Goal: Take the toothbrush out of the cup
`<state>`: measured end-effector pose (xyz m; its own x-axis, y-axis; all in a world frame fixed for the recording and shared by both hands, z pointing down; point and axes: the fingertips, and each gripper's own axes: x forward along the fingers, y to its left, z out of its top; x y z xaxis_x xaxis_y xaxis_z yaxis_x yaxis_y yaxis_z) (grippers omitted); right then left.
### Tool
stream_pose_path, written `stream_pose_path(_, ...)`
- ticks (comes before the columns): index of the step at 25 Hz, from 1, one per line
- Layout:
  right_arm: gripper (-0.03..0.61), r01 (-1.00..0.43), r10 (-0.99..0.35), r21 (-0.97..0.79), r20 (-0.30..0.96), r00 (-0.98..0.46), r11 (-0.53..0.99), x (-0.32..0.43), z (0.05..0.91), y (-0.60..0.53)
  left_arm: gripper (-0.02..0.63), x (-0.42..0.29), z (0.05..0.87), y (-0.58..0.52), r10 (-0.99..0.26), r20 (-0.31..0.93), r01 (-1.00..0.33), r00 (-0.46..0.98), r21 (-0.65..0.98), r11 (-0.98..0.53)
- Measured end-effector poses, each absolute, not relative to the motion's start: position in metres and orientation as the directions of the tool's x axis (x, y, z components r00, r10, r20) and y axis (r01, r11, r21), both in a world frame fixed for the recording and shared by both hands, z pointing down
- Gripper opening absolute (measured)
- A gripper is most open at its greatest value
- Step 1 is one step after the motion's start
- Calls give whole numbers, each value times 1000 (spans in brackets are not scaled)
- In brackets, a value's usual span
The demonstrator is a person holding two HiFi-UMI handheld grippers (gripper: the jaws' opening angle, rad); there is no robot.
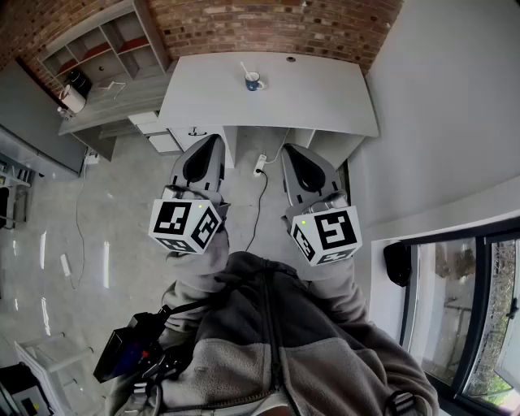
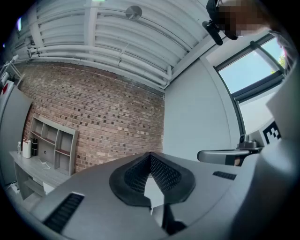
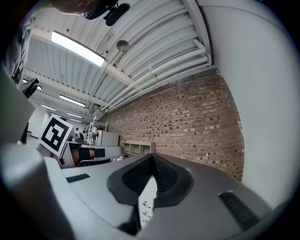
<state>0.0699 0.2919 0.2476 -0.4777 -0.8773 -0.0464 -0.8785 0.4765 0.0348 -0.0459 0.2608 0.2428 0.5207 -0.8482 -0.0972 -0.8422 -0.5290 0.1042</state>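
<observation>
A blue cup [image 1: 253,81] with a white toothbrush [image 1: 244,69] standing in it sits near the back middle of a white desk [image 1: 325,97], seen only in the head view. Both grippers are held up in front of the person's chest, well short of the desk. My left gripper [image 1: 216,138] has its jaws closed tip to tip with nothing between them, and so does my right gripper [image 1: 287,149]. The left gripper [image 2: 150,154] view and the right gripper [image 3: 152,157] view look up at a brick wall and ceiling; neither shows the cup.
A grey shelf unit [image 1: 97,49] stands at the back left, with white drawers [image 1: 158,130] by the desk's left end. A power strip with a cable [image 1: 260,165] lies on the floor under the desk. A brick wall [image 1: 276,24] is behind, and windows [image 1: 479,309] are at the right.
</observation>
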Motion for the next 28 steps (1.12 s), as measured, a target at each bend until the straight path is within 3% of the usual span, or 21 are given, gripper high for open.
stream_pose_path(16, 0, -876, -874, -78, 69, -481, 476, 90, 269, 287, 5, -53, 257, 250, -870, 4, -859, 492, 160, -486)
stream_pose_path(28, 0, -878, -877, -9, 52, -478, 479, 114, 323, 232, 5, -12, 304, 188, -853, -15, -844, 522, 140, -518)
